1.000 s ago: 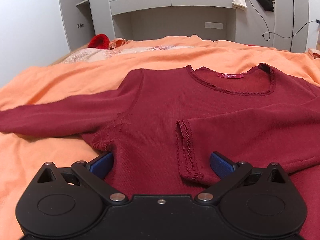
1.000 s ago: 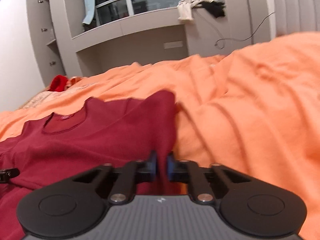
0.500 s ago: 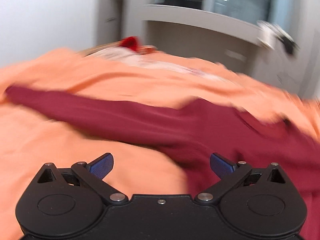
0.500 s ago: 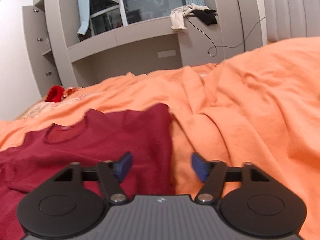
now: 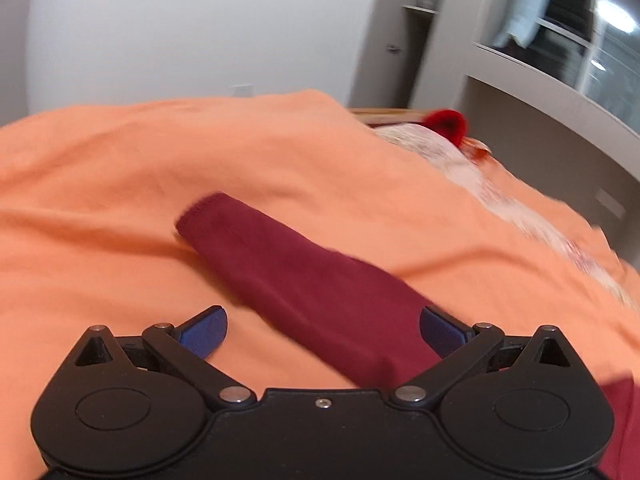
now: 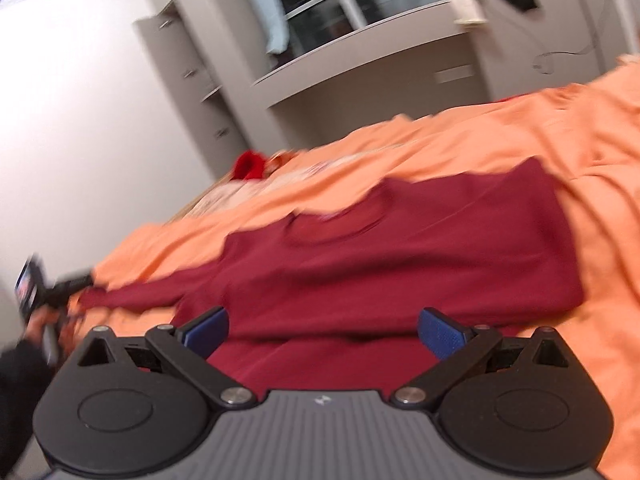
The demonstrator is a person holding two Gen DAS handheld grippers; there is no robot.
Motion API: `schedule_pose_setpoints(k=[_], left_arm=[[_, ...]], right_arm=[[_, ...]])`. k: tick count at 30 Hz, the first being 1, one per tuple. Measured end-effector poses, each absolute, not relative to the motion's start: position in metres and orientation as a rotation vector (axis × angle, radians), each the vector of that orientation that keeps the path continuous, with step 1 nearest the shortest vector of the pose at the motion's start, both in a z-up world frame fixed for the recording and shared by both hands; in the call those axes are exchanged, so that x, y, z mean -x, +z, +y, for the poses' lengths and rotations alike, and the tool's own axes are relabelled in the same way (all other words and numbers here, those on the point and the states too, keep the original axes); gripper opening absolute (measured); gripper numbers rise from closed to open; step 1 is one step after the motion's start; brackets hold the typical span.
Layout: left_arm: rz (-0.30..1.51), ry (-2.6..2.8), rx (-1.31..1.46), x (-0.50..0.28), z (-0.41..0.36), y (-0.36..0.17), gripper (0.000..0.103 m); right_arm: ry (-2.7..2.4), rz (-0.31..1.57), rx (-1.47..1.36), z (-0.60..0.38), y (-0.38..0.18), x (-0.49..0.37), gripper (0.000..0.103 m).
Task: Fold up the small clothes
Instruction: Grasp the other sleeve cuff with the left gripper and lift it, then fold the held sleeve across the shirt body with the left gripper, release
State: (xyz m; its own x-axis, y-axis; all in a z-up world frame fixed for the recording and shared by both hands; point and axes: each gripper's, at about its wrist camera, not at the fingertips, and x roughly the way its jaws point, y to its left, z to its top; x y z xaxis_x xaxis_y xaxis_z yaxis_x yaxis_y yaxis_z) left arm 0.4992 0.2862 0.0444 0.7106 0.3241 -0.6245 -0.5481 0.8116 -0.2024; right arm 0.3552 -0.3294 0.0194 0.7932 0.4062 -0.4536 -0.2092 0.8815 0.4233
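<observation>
While the shirt (image 6: 400, 248) lies flat on the bed (image 5: 100, 168), its one unfolded sleeve (image 5: 288, 272) runs lengthwise out toward the bed's left edge. The left gripper (image 5: 322, 330) hangs nearest, jaws wide, sleeve passing between them ungripped. The right gripper (image 6: 322, 330), jaws just opened and holding nothing, hovers over the hem.

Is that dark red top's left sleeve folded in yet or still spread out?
Still spread: the sleeve lies stretched flat across the orange bedsheet, cuff outward, away from the top's body.

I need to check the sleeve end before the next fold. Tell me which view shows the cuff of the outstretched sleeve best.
The left wrist view: the cuff lies in plain sight on the orange bedspread, its stitched edge readable. The right wrist view shows that sleeve only as a blurred strip at far left, its end lost beside the left tongs.
</observation>
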Motion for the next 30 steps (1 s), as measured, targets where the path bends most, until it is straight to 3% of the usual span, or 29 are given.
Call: schedule_pose_setpoints(k=[4,6,8,12,16,24,30], left_arm=[[0.578,0.571,0.476,-0.506,0.314,0.044,0.096],[0.551,0.611,0.51,-0.509,0.326,0.042,0.081],[0.539,0.643,0.553,-0.509,0.338,0.037,0.055],[0.527,0.639,0.635,-0.516,0.356,0.027,0.04],[0.51,0.646,0.615,-0.519,0.355,0.025,0.015],[0.419,0.696,0.319,-0.525,0.293,0.078,0.004],[0.219,0.363,0.132,-0.506,0.195,0.156,0.005]], right_arm=[[0.388,0.579,-0.25,-0.304,0.015,-0.347,0.102],[0.398,0.579,-0.21,-0.299,0.013,-0.343,0.102],[0.397,0.581,-0.202,-0.296,0.01,-0.341,0.102],[0.385,0.609,-0.238,-0.298,0.002,-0.345,0.102],[0.382,0.643,-0.295,-0.306,-0.007,-0.352,0.102],[0.366,0.624,-0.294,-0.309,-0.005,-0.347,0.102],[0.361,0.561,-0.282,-0.315,0.007,-0.331,0.102]])
